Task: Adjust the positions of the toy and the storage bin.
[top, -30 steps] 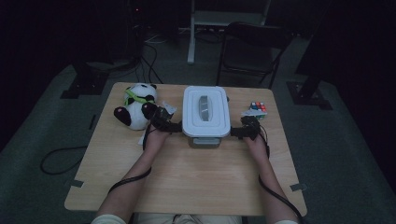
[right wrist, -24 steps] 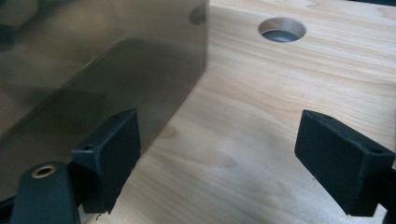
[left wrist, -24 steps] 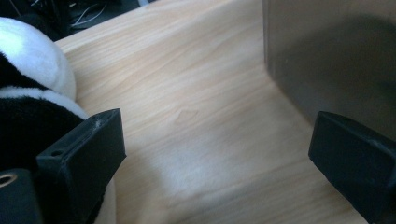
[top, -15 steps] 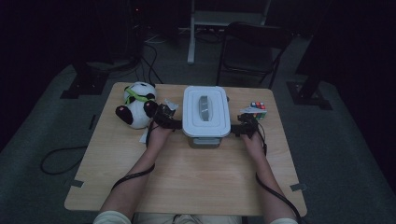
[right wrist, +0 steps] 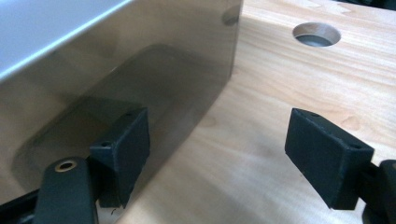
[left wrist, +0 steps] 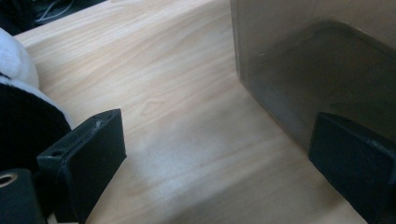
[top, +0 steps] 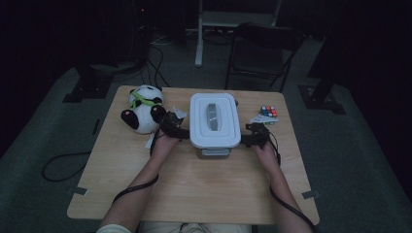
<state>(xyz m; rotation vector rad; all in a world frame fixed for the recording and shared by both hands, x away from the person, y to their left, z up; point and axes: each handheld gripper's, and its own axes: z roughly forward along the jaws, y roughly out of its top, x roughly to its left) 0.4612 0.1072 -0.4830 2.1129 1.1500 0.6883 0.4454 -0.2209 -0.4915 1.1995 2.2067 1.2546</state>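
Note:
A clear plastic box with a white lid (top: pixel 214 121) stands in the middle of the wooden table (top: pixel 204 189). My left gripper (top: pixel 183 133) sits low at the box's left side. Its jaws are wide open (left wrist: pixel 217 135) over bare wood, with the box wall (left wrist: pixel 317 60) by one jaw and a panda plush (left wrist: pixel 18 107) by the other. My right gripper (top: pixel 244 140) is at the box's right side. It is open (right wrist: pixel 217 135) and its jaws have just been closing a little. Nothing is between them, and one jaw lies close to the box wall (right wrist: pixel 116 60).
The panda plush (top: pixel 142 109) lies at the table's back left, close to my left hand. A colour cube (top: pixel 268 112) sits at the back right. A round hole in the tabletop (right wrist: pixel 316 34) lies past the right gripper. A chair (top: pixel 262 48) stands behind the table.
Both hands have stayed almost where they were on either side of the box. Nothing else on the table has moved.

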